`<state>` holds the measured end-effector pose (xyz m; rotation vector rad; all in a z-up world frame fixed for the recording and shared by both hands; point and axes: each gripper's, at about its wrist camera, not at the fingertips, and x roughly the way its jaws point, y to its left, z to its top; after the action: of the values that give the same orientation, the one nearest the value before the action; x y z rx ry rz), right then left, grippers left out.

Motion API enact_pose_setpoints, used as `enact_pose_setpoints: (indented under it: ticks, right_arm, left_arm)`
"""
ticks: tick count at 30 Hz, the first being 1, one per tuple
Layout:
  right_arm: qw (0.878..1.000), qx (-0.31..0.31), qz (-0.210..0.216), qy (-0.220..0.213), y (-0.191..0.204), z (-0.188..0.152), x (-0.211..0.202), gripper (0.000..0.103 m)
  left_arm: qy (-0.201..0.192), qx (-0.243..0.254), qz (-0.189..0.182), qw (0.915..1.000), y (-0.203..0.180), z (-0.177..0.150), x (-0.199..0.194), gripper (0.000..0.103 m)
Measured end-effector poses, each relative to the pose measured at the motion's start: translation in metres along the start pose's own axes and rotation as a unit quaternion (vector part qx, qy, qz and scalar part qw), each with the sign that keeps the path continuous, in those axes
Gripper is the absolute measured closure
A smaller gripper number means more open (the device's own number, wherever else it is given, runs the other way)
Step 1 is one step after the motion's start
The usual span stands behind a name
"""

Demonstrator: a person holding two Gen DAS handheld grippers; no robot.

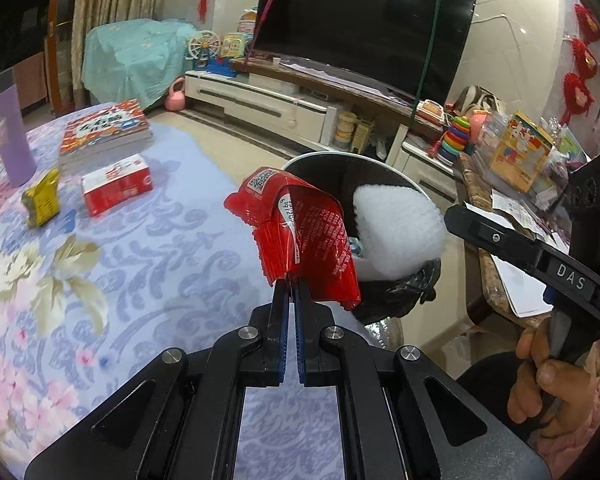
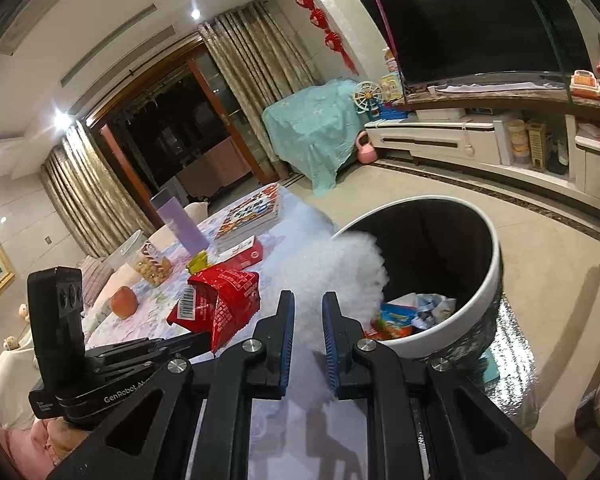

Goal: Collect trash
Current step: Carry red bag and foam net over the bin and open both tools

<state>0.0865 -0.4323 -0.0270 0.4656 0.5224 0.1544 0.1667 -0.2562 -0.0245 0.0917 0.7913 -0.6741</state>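
Left wrist view shows the left gripper (image 1: 291, 284) with its fingers clenched on a crumpled red wrapper (image 1: 300, 228), which hangs in the air above the edge of the counter (image 1: 160, 248), just beside the open trash bin (image 1: 340, 160) that stands on the floor next to it. Right wrist view shows the right gripper (image 2: 308, 300) with its fingers pinching a piece of white bubble wrap (image 2: 352, 264), whose free end reaches over the near rim of the bin; the wrapper and the left gripper appear to its left. Both pieces are carried but neither has been dropped yet. Inside the bin lie some colourful packets (image 2: 396, 316) and crumpled paper, so part of the collecting looks done. On the flowered cloth of the counter, well apart from the bin, there remain a small yellow packet (image 1: 42, 200) and a red and white carton (image 1: 116, 186), which may be trash as well, though that cannot be told for certain. A stack of books (image 1: 104, 132), a purple bottle (image 1: 10, 136), a snack jar (image 2: 148, 260) and an apple (image 2: 122, 300) also stand there and look like things to keep. Judging by this, the task is partway through: these two pieces need releasing over the bin, then the counter wants another pass
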Motion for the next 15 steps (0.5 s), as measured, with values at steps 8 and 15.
enact_pose_setpoints:
  ticks: [8, 15]
  right_arm:
    - [1.0, 0.006, -0.004, 0.002, -0.014, 0.006, 0.005, 0.093]
    - [1.0, 0.009, -0.01, 0.01, -0.022, 0.007, 0.011, 0.098]
  left_arm:
    - [0.006, 0.012, -0.002, 0.9999, -0.012, 0.009, 0.014, 0.1]
    - [0.008, 0.018, -0.006, 0.9998, -0.018, 0.018, 0.021, 0.1]
